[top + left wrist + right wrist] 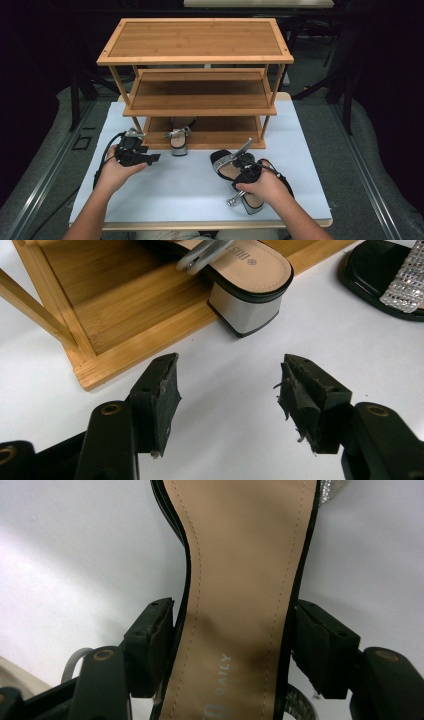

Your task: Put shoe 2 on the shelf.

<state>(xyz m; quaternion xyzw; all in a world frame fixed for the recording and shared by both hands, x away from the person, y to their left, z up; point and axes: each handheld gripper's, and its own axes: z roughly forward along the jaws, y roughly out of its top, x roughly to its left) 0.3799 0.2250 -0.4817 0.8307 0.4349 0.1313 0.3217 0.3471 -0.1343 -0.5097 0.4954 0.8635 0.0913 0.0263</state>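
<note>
I'm over the sandal (235, 172) with my right gripper (232, 647), and it lies on the white bench (190, 190) in front of the wooden shoe rack (195, 85), toe strap toward the rack, block heel toward me. I judge it light but awkward: a stiff sole, a smooth tan insole that could slip, loose straps that will flop. The narrow waist of the sole looks like the place to take it, edge to edge, and that's where my jaws sit, one on each side, the left pad touching the black rim, the right just beside it. Whether they are pinching yet, I can't tell. Its mate (240, 275) rests on the rack's bottom shelf, silver heel hanging over the front lip. My left gripper (227, 390) hovers low over bare bench just in front of that heel, jaws wide apart, holding nothing.
</note>
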